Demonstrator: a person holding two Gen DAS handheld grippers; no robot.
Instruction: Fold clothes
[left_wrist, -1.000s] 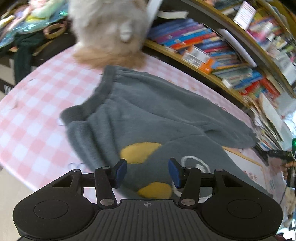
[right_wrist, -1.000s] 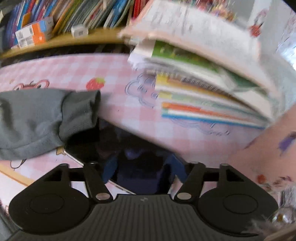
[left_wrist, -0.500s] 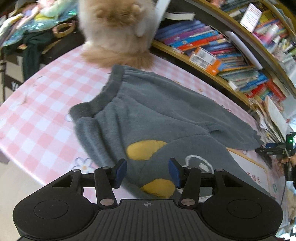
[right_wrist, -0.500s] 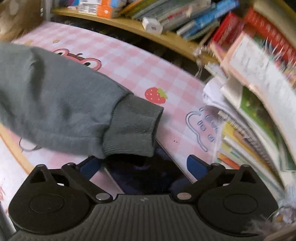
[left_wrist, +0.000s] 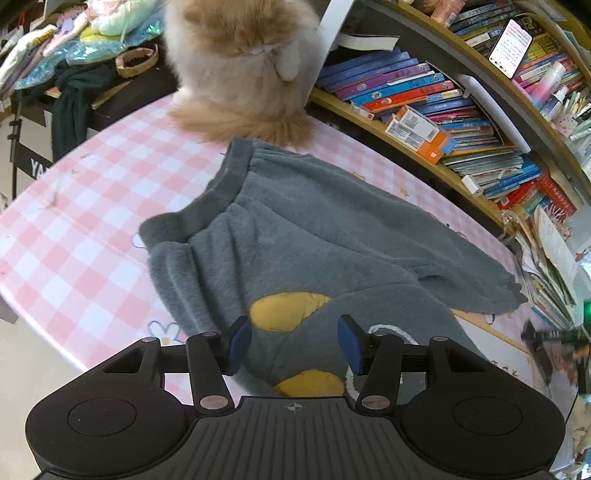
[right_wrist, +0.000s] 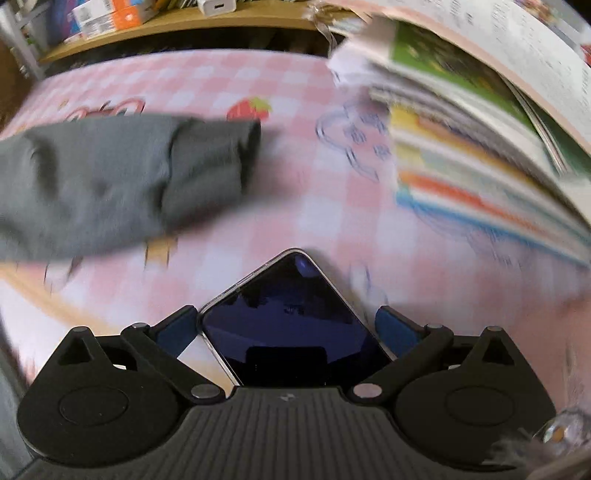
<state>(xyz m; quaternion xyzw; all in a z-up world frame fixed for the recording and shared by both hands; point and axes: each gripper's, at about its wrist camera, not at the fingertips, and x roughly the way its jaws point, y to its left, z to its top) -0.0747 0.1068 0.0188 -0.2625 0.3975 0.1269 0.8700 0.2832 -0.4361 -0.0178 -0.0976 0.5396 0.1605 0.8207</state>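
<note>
Right wrist only: phone (right_wrist: 291, 317).

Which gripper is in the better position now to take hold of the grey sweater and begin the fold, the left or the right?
Probably the left. The left gripper is open directly over the grey sweater. The right gripper is open over a phone, with the sleeve cuff off to its side.

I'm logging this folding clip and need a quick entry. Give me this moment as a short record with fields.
garment: grey sweater with yellow patches, spread unfolded on the pink checked tablecloth
left gripper: open, over the sweater's near edge, holding nothing
right gripper: open, above a dark phone
sleeve cuff: lying flat, apart from the right gripper
bystander: fluffy cat sitting at the sweater's far end
beside cuff: stacked books
</note>
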